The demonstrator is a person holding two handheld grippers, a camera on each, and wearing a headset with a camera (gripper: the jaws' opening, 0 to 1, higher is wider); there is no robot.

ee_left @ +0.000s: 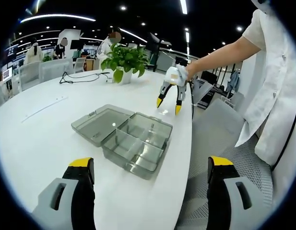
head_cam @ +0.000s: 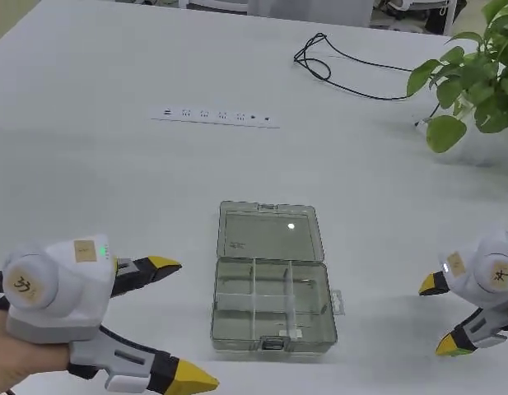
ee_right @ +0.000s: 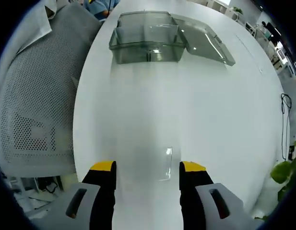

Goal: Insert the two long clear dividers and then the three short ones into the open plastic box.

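One open box [head_cam: 237, 333] sits at the near edge of a white table [head_cam: 114, 181], its lid [head_cam: 270, 233] laid flat on the far side. Clear walls split the tray into several cells. How many dividers are seated is hard to read through the smoky plastic.

Two grippers flank the box, neither touching it. The left gripper [head_cam: 179, 321], held in a hand [head_cam: 15, 354] at the lower left of the head view, has its two yellow-tipped jaws spread wide and holds nothing. The right gripper [head_cam: 441, 315] hangs well to the right of the box, its jaws also apart and empty.

In the right gripper view, one small clear piece, likely a short divider [ee_right: 165, 165], lies flat on the table between that gripper's parted tips, closer to the right-hand tip in the view. The box [ee_right: 143, 53] stands well beyond it, and one mesh chair [ee_right: 37, 96] stands off the table's edge.

The left gripper view looks across the box [ee_left: 128, 163] to the right gripper [ee_left: 168, 106], tips pointing down just above the tabletop.

Farther back on the table are one white power strip [head_cam: 216, 116], one looped black cable [head_cam: 344, 66] and one potted plant [head_cam: 476, 74].
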